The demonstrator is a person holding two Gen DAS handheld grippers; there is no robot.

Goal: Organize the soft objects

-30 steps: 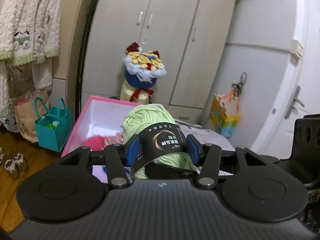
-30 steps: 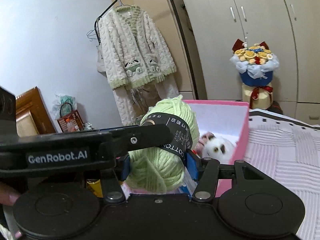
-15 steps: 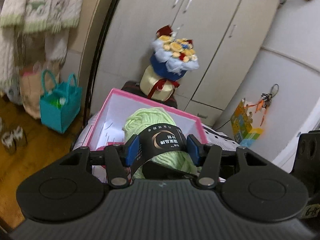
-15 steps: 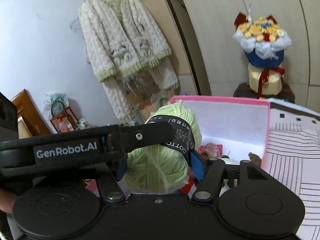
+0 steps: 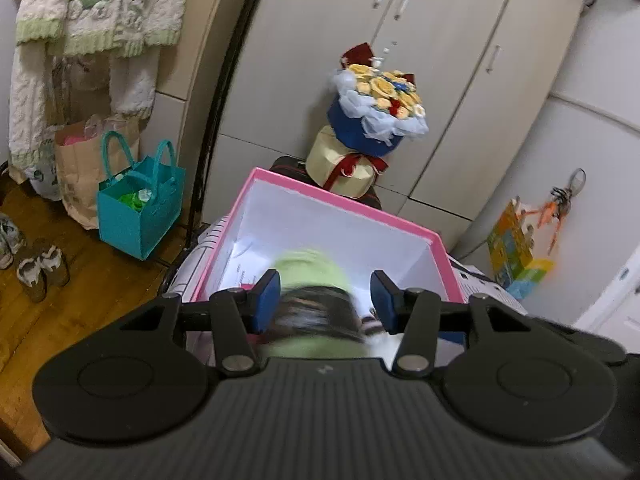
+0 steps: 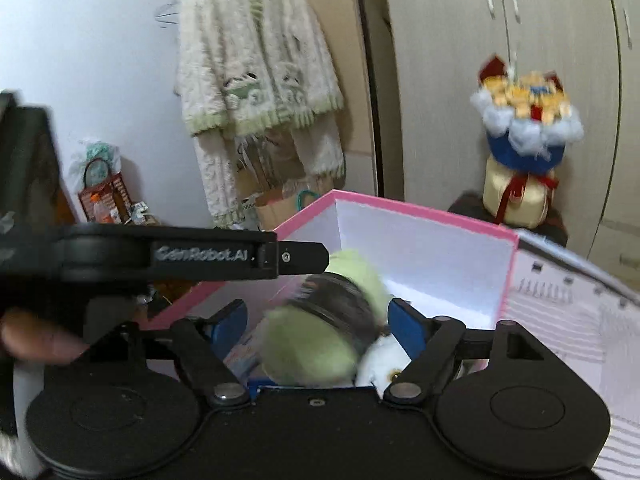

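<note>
A light green yarn ball (image 5: 312, 280) with a black paper band is motion-blurred over the open pink box (image 5: 344, 200) with a white inside. My left gripper (image 5: 324, 300) is open, its blue pads apart from the yarn. In the right wrist view the yarn ball (image 6: 320, 332) is blurred between the open pads of my right gripper (image 6: 316, 322), just above the pink box (image 6: 420, 216). A white plush toy (image 6: 384, 360) lies in the box below it. The left gripper's arm (image 6: 200, 256) crosses in front.
A flower bouquet (image 5: 372, 120) on a cream box stands behind the pink box, before grey wardrobe doors (image 5: 400, 60). A teal bag (image 5: 140, 204) and shoes sit on the wood floor at left. A knitted cardigan (image 6: 256, 60) hangs on a rack. Striped bedding (image 6: 568, 320) lies at right.
Both grippers have moved over the pink box and opened. The green yarn ball, held by both before, has been let go and is dropping into the box.
</note>
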